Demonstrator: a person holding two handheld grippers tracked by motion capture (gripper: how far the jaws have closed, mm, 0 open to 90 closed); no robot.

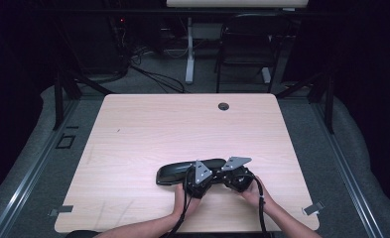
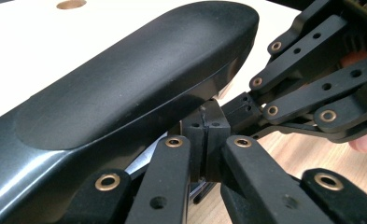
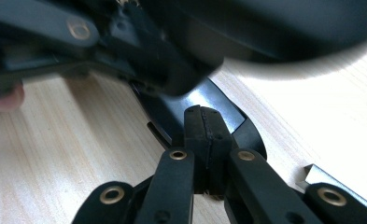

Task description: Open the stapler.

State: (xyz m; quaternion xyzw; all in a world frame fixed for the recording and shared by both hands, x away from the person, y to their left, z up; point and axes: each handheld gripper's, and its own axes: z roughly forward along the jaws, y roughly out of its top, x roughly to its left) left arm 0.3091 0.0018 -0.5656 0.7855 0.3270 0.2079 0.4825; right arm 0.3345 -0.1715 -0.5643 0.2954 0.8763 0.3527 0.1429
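Stapler, black and long, lies on the surface near its front edge, and with the left gripper and right gripper both pinched shut at its near end, a steady, even squeeze seems best.

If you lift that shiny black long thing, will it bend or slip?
The black case probably stays stiff: its shell looks hard and moulded. It may be slippery, since the surface is glossy. Its rounded top might make it rock if pushed.
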